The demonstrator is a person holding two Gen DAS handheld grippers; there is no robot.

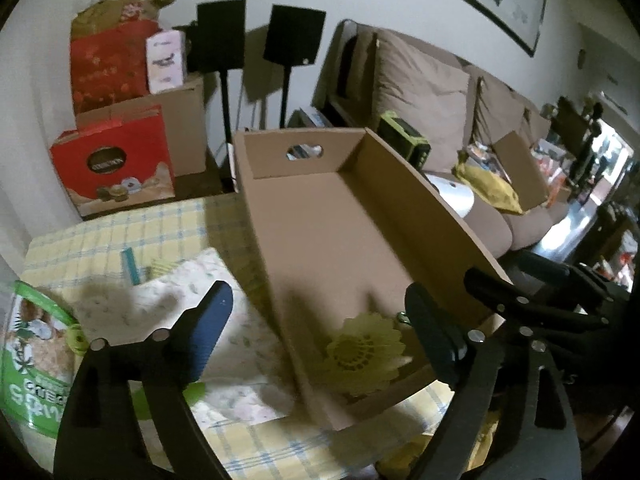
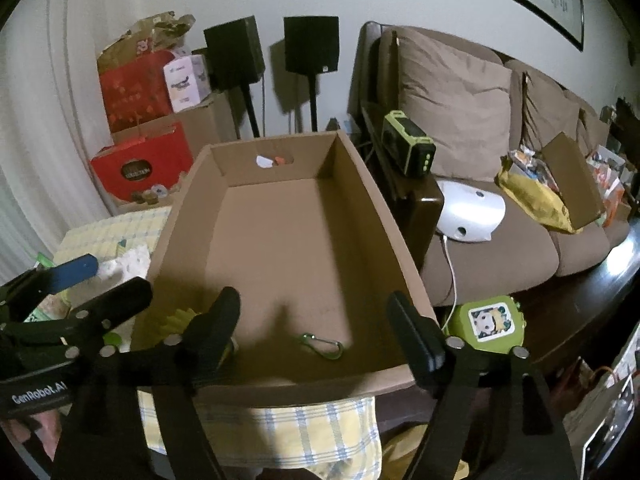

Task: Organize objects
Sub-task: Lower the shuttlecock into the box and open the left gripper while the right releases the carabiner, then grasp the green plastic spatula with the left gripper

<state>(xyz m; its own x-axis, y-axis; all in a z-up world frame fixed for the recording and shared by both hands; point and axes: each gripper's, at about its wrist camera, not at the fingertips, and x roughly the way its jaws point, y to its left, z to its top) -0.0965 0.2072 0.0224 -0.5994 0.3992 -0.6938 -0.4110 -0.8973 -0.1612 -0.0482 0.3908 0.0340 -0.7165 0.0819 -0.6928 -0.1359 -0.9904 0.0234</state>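
Observation:
An open cardboard tray (image 1: 360,220) (image 2: 280,232) stands on a table with a yellow checked cloth (image 1: 100,236). A yellow flower-shaped piece (image 1: 362,354) lies in the tray's near corner; in the right wrist view only its edge (image 2: 180,318) shows. A green carabiner (image 2: 322,344) lies on the tray floor near the front wall. My left gripper (image 1: 318,304) is open above the tray's near left wall, with nothing between its fingers. My right gripper (image 2: 316,304) is open over the tray's front wall, above the carabiner and apart from it.
A green-labelled tub (image 1: 32,360), a floral cloth (image 1: 180,300) and a teal stick (image 1: 130,266) lie left of the tray. A green case with a cartoon sticker (image 2: 490,322) sits at the right. A sofa (image 2: 480,248), red boxes (image 1: 112,164) and speaker stands (image 2: 310,80) are behind.

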